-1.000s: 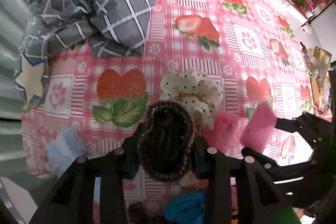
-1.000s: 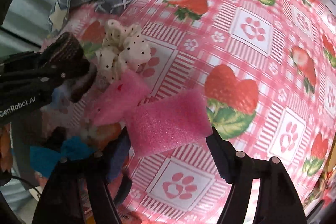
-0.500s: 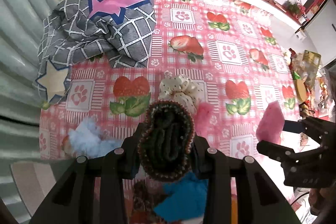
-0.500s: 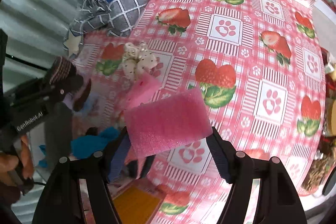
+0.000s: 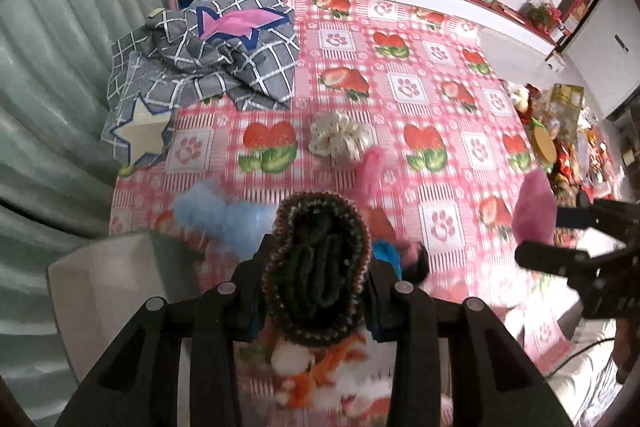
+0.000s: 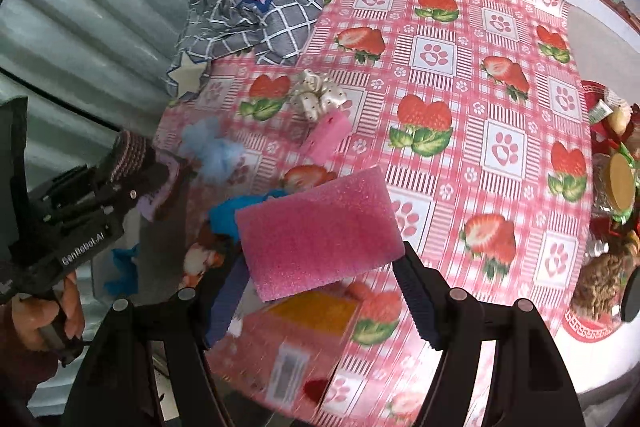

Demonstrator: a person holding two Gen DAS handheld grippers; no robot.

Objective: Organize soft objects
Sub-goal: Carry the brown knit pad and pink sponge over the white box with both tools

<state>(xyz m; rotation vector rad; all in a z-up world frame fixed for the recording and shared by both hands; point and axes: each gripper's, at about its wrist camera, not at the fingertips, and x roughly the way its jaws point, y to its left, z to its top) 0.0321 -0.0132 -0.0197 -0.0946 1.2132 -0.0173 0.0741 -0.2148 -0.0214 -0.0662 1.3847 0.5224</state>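
Observation:
My left gripper (image 5: 316, 291) is shut on a dark knitted piece with a brown speckled rim (image 5: 318, 267), held high above the table. In the right wrist view that same gripper (image 6: 132, 167) shows at the left, a hand on its handle. My right gripper (image 6: 320, 267) is shut on a pink foam sponge (image 6: 320, 231), also lifted; the sponge (image 5: 534, 213) appears at the right of the left wrist view. On the strawberry tablecloth (image 5: 400, 83) lie a white dotted scrunchie (image 5: 340, 139), a pink foam piece (image 5: 370, 167), a light blue fluffy item (image 5: 218, 211) and a blue cloth (image 6: 236, 211).
A crumpled grey checked blanket with stars (image 5: 208, 63) covers the table's far left corner. A white box (image 5: 112, 283) stands below the near left edge. A pink box with an orange panel (image 6: 304, 331) sits under the sponge. Snacks and jars (image 6: 616, 195) crowd the right.
Both grippers have risen well above the table with their objects still held, so more of the table and room shows. The right gripper has drawn apart from the left.

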